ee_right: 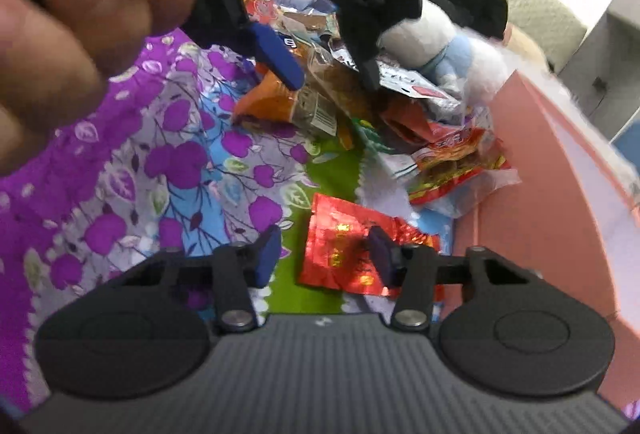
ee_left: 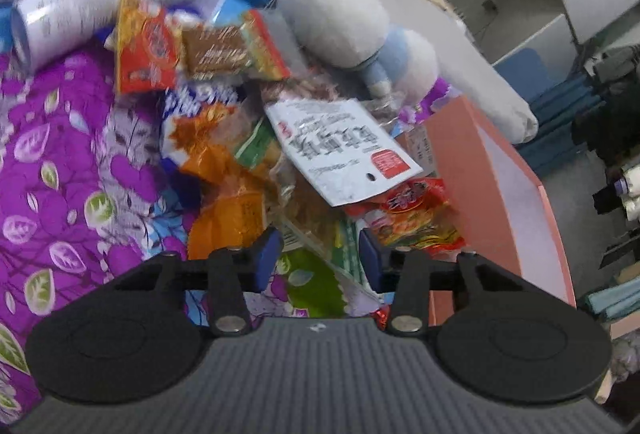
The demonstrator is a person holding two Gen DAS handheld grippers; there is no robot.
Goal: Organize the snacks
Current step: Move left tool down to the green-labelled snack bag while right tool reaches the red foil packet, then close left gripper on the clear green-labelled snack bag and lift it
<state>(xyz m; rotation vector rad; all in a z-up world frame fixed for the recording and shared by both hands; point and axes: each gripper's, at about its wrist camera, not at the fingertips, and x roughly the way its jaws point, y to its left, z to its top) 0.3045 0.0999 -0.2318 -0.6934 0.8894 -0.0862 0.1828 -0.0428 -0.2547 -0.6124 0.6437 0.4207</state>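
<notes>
Red foil packet (ee_right: 352, 250) flat, skewed, between right tongs (ee_right: 324, 254)

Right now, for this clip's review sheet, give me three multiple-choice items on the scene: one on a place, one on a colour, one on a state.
1. Where does the red foil packet lie, seen from the right wrist?
A. Inside the pink box
B. On the flowered cloth beside the pink box
C. On top of the plush toy

2. What colour are the claw pads?
A. Blue
B. Yellow
C. White

3. What state is the right claw in?
A. Clamped on a bottle
B. Fully shut and empty
C. Open over the red foil packet

Answers:
1 B: the packet rests on the flowered cloth, left of the pink box.
2 A: the pads are dark blue.
3 C: a gap shows between the fingers, with the packet below.
</notes>
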